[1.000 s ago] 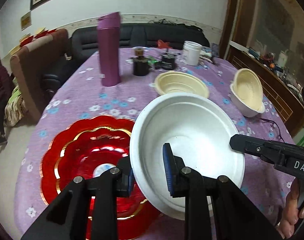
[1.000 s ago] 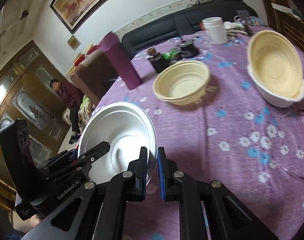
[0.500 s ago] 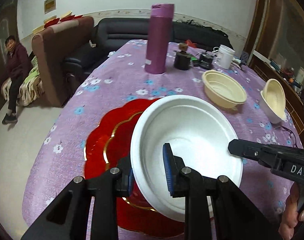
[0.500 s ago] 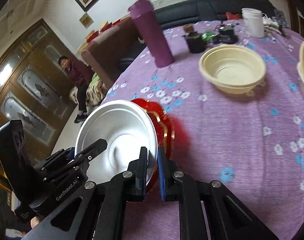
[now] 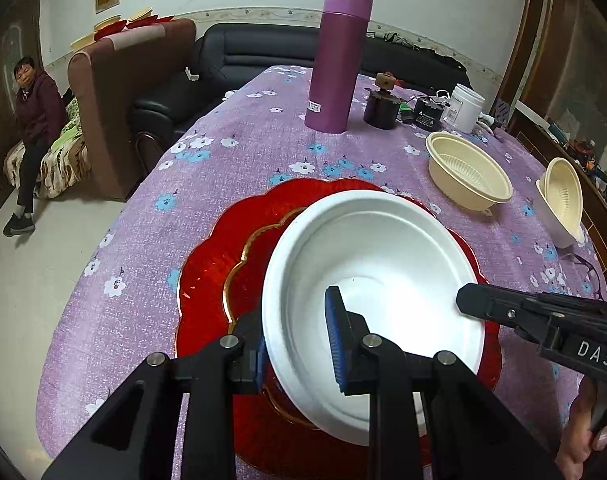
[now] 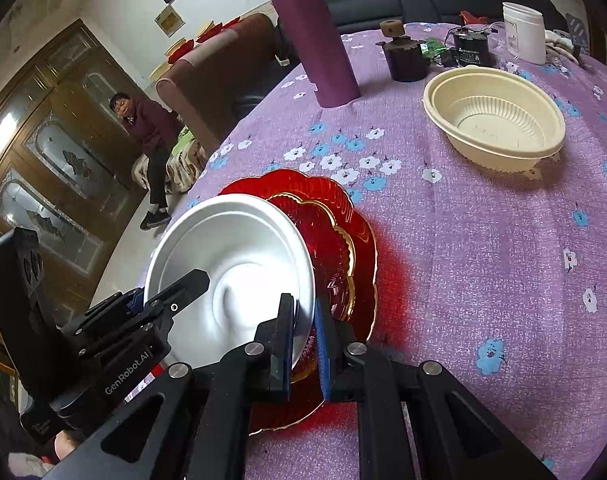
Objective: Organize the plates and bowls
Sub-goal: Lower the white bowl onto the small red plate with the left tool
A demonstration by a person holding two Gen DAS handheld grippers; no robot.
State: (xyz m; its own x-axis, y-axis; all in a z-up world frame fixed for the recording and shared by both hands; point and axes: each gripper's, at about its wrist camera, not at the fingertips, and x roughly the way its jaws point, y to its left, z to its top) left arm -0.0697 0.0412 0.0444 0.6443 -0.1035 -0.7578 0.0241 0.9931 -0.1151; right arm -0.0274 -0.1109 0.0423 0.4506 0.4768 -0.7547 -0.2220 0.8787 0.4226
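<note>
Both grippers grasp one white bowl (image 5: 377,280) by its rim, the left gripper (image 5: 299,344) clenched on the near edge and the right gripper (image 6: 303,340) pinching the opposite edge, holding it tilted just above the red plate (image 5: 231,248) on the purple table (image 5: 243,152). It looks like thin, light foam, easily bent or cracked, so a gentle hold at the stiffer rim seems best. Two cream bowls (image 5: 469,172) wait well apart.

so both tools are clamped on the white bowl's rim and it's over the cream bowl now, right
Not quite: the white bowl, gripped by the left tool and right tool, is over the red plate, not the cream bowl. The left wrist view shows it.
</note>
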